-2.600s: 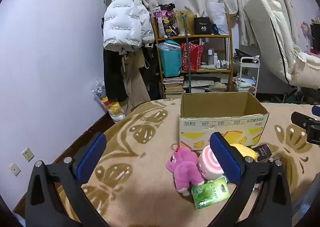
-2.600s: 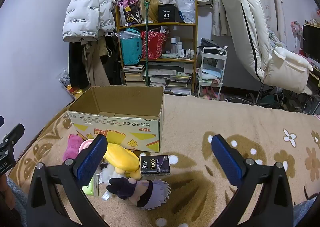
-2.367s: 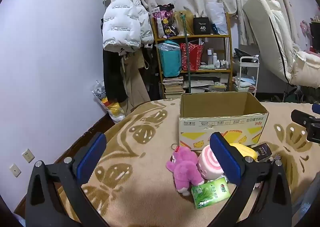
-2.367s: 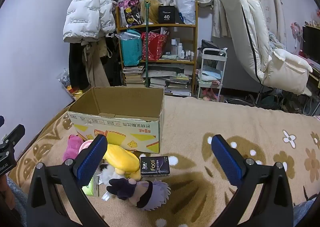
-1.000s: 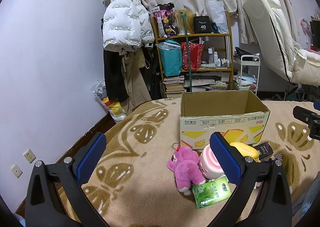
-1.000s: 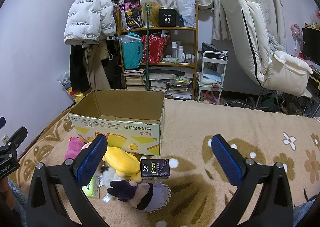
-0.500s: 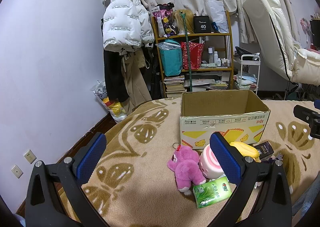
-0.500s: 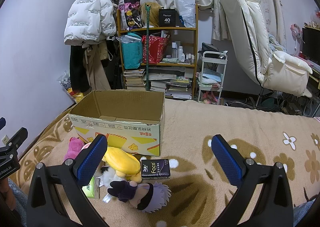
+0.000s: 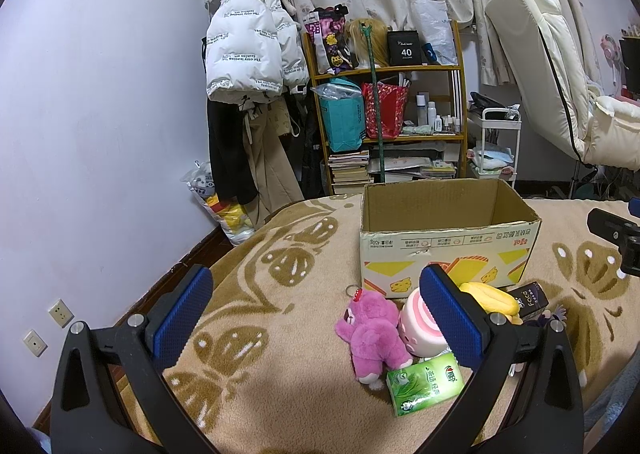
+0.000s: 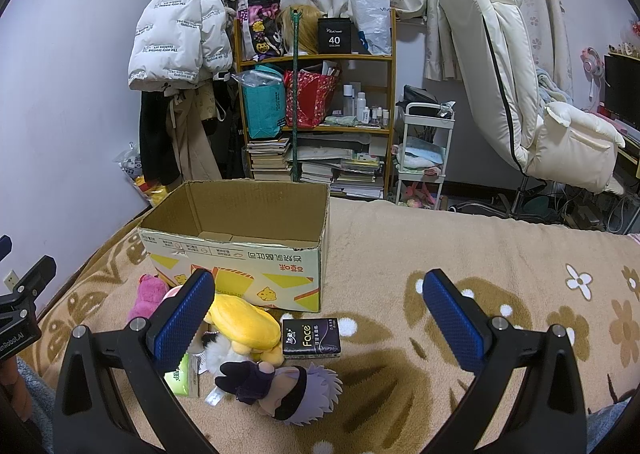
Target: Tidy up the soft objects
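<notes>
Both your grippers, left gripper (image 9: 316,310) and right gripper (image 10: 320,310), hang spread wide, empty, above the toys by the cardboard box (image 10: 240,250)

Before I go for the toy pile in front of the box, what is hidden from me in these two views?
- Cardboard box floor: both views, near wall blocks most of it.
- Pink-striped plush: left view, gripper finger covers its right side.
- Green tissue pack: right view, mostly behind a finger.
- White fluffy item: right view, under the yellow plush, unidentifiable.
</notes>
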Motion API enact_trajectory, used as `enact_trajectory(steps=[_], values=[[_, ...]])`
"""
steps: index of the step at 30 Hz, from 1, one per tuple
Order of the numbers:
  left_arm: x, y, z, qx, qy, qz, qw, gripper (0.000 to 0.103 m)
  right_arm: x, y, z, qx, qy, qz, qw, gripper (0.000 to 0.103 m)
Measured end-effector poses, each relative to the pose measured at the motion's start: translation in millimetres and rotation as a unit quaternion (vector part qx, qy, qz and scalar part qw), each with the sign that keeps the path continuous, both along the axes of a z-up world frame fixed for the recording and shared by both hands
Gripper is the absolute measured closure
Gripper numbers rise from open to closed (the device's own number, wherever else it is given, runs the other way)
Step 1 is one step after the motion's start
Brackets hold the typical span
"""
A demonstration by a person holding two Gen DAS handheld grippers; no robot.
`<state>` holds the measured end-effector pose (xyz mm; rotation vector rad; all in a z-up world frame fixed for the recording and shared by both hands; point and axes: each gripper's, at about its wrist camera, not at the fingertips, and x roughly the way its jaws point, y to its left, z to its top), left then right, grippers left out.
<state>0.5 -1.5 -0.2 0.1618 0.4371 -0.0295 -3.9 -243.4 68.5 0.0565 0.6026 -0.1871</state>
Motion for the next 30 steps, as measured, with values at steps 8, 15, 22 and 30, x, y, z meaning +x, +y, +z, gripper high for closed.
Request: enact_trajectory(steps=[8, 15, 22, 30], values=[[0.0, -0.1, 0.0, 0.001, 0.0, 0.0, 1.0, 0.001, 0.1, -0.4, -0.9, 0.0, 0.0, 0.0, 1.0, 0.0], [0.1, -0.3, 0.0, 0.001, 0.0, 0.0, 1.0, 0.001, 0.3, -0.5, -1.2, 0.0, 0.0, 0.0, 1.0, 0.0], [0.4, -0.6, -0.2, 0.002, 0.002, 0.0, 1.0, 0.001, 0.2, -0.2, -1.1, 0.0, 0.0, 0.0, 1.0, 0.0], [6.5, 0.3, -16.5, 0.012, 0.031, -0.003, 0.9994, 0.001, -1.0, -0.8, 5.9, 0.001, 0.005, 0.001, 1.0, 0.0]])
